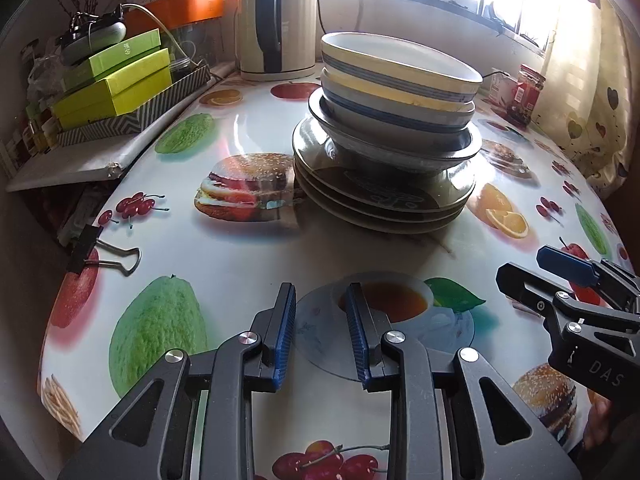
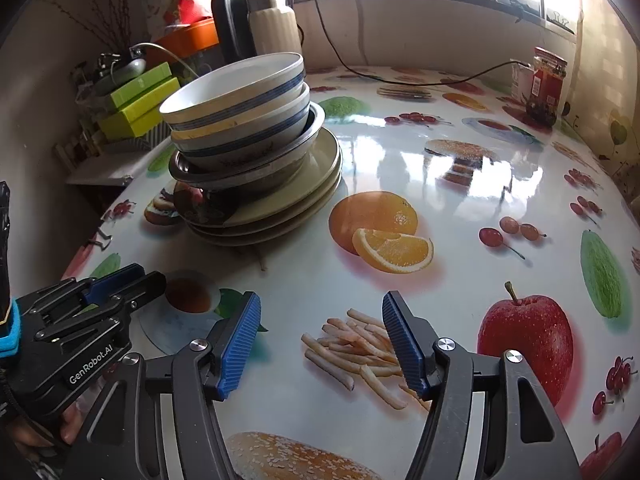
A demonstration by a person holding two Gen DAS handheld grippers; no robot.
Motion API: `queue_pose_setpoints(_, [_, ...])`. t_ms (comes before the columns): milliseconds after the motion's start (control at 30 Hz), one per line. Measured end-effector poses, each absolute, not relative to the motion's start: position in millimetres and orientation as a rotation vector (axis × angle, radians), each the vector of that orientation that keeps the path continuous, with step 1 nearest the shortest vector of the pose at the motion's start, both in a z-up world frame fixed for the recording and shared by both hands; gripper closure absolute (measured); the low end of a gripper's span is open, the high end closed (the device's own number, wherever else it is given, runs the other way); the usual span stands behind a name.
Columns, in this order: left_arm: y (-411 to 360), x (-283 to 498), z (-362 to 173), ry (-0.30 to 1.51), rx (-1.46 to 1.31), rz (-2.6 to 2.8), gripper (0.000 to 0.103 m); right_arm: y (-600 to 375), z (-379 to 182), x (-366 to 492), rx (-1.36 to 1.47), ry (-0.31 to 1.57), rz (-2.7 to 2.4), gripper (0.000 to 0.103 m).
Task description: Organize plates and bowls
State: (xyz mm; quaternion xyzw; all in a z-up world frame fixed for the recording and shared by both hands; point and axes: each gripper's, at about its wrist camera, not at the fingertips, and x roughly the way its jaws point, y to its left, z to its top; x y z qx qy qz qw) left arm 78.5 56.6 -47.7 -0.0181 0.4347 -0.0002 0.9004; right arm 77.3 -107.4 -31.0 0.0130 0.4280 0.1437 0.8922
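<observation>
Bowls sit stacked on plates, mid-tabletop, in front of kettle. Left gripper short of stack, narrow gap, empty. Right gripper beside it, wide open, empty.

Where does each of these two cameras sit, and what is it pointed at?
Left wrist: rides the left gripper, facing the dish stack; right gripper shows at the right edge.
Right wrist: rides the right gripper, facing the table; left gripper shows at the left edge.
Shared: stack, kettle, red jar.
</observation>
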Motion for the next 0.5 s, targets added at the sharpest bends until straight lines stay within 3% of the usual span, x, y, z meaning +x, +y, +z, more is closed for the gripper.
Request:
queue_pose_setpoints(233, [50.2, 78.6, -50.2, 0.901, -0.018, 0.011, 0.076, -111.4, -36.7, 77.0, 0.006, 0.906, 0.257, 0.036])
queue_pose_setpoints(367, [48.1, 79.7, -50.6, 0.899, -0.023, -0.001, 0.067, -112.5, -39.2, 77.5, 0.004, 0.909, 0.252, 0.035])
queue_pose_setpoints(500, [46.4, 78.8, -51.3, 0.886, -0.033, 0.012, 0.065, -113.8, -40.3, 77.6, 0.002, 0.907, 0.237, 0.029])
